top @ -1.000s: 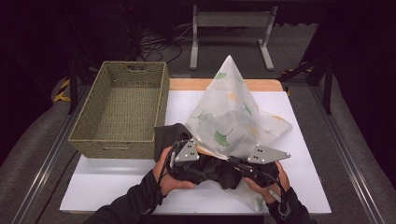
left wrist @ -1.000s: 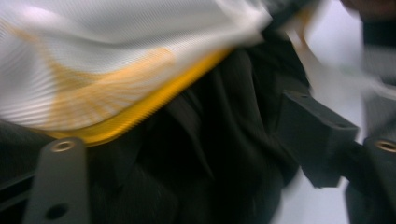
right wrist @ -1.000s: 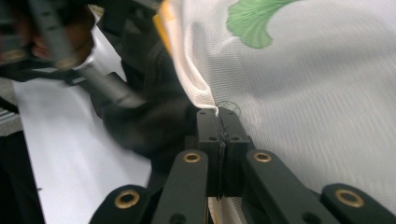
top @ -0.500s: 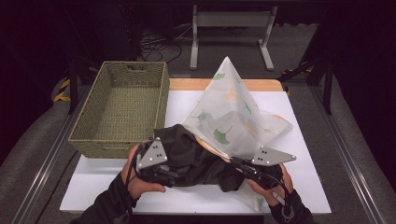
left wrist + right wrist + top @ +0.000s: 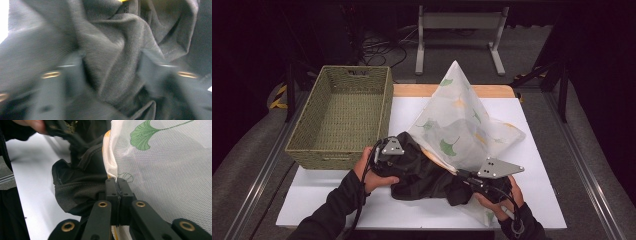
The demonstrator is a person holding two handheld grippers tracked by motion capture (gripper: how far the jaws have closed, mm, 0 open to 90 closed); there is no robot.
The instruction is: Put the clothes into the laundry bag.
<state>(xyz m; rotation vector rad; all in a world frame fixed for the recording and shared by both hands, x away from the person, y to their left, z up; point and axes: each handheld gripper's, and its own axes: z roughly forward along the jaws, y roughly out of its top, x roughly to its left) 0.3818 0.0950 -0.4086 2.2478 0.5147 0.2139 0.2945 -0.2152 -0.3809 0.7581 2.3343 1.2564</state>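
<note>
In the high view, the black garment point(image 5: 427, 175) is lying crumpled at lower centre of the white table point(image 5: 542, 150), partly tucked into the white leaf-printed mesh bag point(image 5: 462, 120) rising behind it. The right gripper point(image 5: 117, 185), at lower right, is pinching the bag's rim, jaws pressed together. The left gripper point(image 5: 398, 162), lower left of centre, has just been closing; garment folds are sitting between its blurred jaws, contact unclear. A wicker basket point(image 5: 342, 112) is standing at left.

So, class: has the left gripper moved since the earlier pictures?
Yes. The left gripper swung out toward the basket, then back right over the black garment; its jaws have just been closing around it.
</note>
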